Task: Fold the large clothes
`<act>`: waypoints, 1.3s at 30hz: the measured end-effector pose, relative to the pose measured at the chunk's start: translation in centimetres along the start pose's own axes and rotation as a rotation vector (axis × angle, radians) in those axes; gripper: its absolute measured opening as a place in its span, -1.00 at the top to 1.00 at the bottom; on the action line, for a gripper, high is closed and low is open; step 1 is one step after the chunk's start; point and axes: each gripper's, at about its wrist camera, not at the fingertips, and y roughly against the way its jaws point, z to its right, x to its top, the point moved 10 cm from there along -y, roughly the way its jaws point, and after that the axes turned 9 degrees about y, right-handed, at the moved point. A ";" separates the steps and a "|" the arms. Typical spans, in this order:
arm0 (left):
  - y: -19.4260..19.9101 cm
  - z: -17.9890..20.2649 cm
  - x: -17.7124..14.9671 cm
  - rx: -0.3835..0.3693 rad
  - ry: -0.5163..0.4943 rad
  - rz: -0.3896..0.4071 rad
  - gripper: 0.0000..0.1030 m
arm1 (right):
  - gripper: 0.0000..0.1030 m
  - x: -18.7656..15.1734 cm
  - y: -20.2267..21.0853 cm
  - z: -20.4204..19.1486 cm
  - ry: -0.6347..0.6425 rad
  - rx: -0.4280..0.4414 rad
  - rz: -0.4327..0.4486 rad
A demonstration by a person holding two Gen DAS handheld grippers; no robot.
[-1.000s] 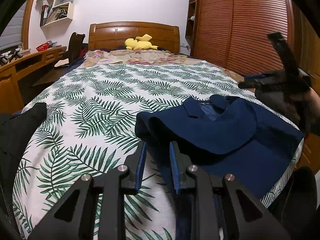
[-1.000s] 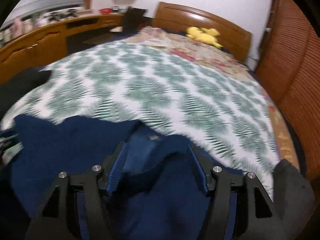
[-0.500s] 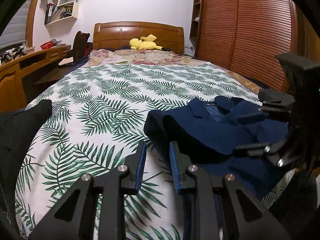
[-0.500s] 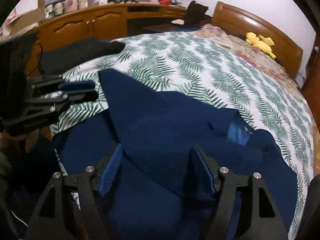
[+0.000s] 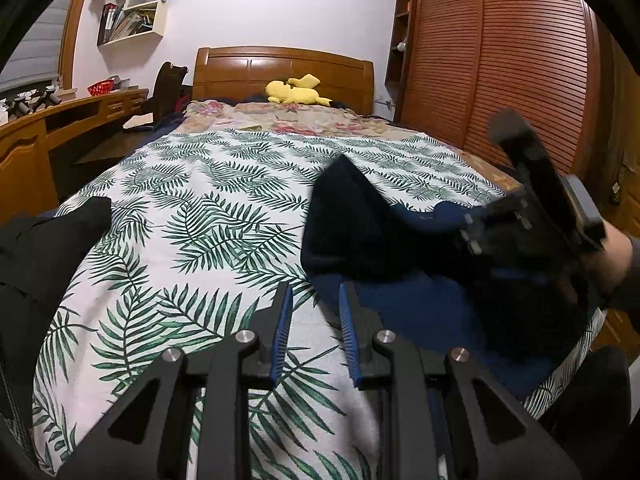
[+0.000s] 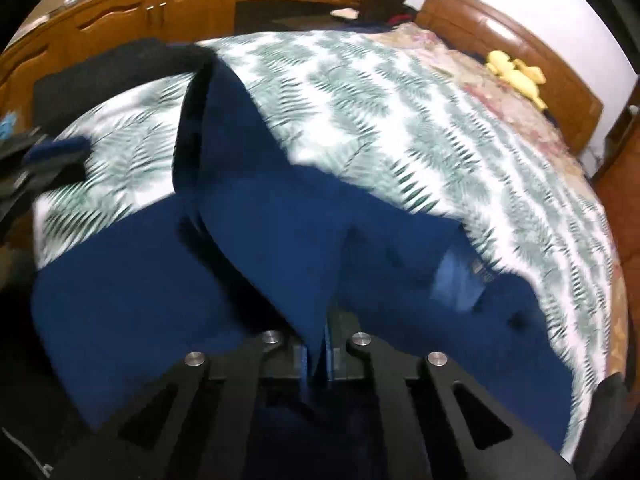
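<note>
The right tool [image 6: 316,354] is clamped on a fold of the navy garment [image 6: 160,296] at the near right of the bed [image 5: 192,216], the left tool [image 5: 314,320] slightly apart and empty, so the thin pinch may slip.

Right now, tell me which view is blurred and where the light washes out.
Right wrist view: motion blur smears the leaf-print bedspread and navy garment. Left wrist view: mostly sharp; only the right gripper blurs, and the back wall glares overexposed. Both show fisheye bending and dark corners.
</note>
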 end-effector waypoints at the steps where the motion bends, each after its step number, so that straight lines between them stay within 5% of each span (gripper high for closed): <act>1: 0.0 0.0 0.0 -0.001 0.000 0.000 0.58 | 0.95 0.6 -0.1 0.8 -0.007 -0.019 0.005; 7: -0.4 0.4 0.1 -0.004 -0.006 -0.003 0.58 | 0.86 4.7 -0.3 8.1 -0.102 -0.170 0.063; 9: -0.4 0.5 0.2 -0.007 -0.010 0.000 0.58 | 0.35 5.0 -0.1 9.4 -0.142 -0.167 0.069; 10: -0.4 0.5 0.2 -0.007 -0.011 0.001 0.58 | -0.14 4.9 0.2 9.9 -0.159 -0.167 0.079; 11: -0.4 0.6 0.3 -0.008 -0.011 0.003 0.58 | -0.28 4.8 0.6 10.4 -0.181 -0.166 0.099; 19: -0.5 1.9 0.8 -0.018 -0.028 0.010 0.58 | -0.31 -0.1 3.9 13.8 -0.249 -0.188 0.119; 32: -2.2 10.2 3.8 -0.093 -0.155 0.031 0.58 | -0.30 -16.1 4.7 23.3 -0.438 -0.306 -0.075; 39: -5.4 14.9 4.5 -0.172 -0.200 -0.051 0.55 | -0.31 -21.3 4.7 26.6 -0.539 -0.305 -0.121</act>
